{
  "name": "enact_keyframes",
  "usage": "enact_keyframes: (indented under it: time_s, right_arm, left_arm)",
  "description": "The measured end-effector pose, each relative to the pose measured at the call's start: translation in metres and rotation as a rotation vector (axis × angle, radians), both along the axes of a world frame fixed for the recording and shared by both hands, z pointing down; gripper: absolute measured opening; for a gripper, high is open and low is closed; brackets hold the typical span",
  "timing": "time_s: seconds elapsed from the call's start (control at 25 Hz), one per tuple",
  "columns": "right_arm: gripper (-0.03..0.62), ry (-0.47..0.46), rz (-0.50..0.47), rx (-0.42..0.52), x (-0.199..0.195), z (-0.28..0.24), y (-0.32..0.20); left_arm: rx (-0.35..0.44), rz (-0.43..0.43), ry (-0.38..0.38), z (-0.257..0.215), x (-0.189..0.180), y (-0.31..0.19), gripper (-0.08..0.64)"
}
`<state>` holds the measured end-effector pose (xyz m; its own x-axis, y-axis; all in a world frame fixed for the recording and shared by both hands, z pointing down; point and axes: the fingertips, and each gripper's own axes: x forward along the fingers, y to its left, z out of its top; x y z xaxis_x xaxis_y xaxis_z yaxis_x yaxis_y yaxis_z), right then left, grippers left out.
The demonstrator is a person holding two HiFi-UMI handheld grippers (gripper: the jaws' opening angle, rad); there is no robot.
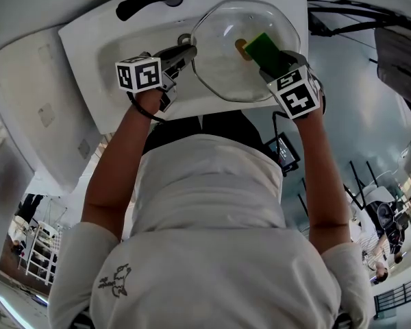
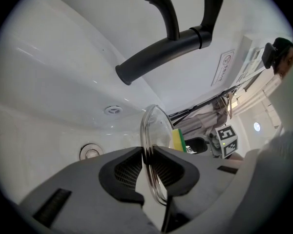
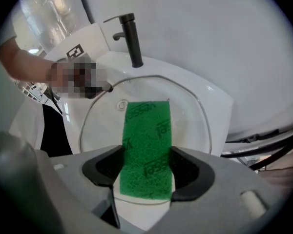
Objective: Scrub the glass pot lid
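Observation:
The glass pot lid [image 1: 226,60] is held tilted over the white sink [image 1: 109,43]. My left gripper [image 1: 186,51] is shut on the lid's left rim; in the left gripper view the rim [image 2: 154,130] stands edge-on, pinched between the pads of the gripper [image 2: 147,162]. My right gripper [image 1: 274,64] is shut on a green scrub sponge [image 1: 263,49] whose far end lies on the lid's glass. In the right gripper view the sponge [image 3: 147,145] runs between the jaws of the gripper [image 3: 146,168] and rests flat against the lid [image 3: 190,116].
A black faucet [image 2: 161,50] rises at the sink's back edge and reaches over the basin; it also shows as the faucet [image 3: 132,38] behind the lid. The drain [image 2: 91,151] sits at the basin's bottom. Cables [image 1: 349,19] run along the floor to the right.

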<state>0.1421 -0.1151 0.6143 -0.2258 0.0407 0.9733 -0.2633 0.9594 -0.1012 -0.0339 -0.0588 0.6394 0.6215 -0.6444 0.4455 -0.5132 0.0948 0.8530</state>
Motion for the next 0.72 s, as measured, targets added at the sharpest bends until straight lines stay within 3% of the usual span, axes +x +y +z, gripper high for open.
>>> enact_keyframes:
  time_s: [0.16,0.32,0.48,0.72]
  right_arm:
    - [0.295,-0.091,0.046,0.034,-0.015,-0.014,0.000]
    - [0.295,-0.114,0.048,0.050,-0.020,-0.020,0.009]
    - [0.295,-0.144,0.081,0.084,-0.024,-0.031,0.016]
    - [0.295,-0.210,0.138,0.130,-0.035,-0.053,0.040]
  left_arm:
    - [0.029,0.033,-0.049,-0.001,0.001,0.000,0.081]
    - [0.062,0.065,-0.088,-0.005,0.003,-0.001,0.117]
    - [0.068,0.060,-0.123,-0.009,-0.001,0.003,0.219]
    - [0.111,0.102,-0.162,-0.032,-0.008,0.022,0.227]
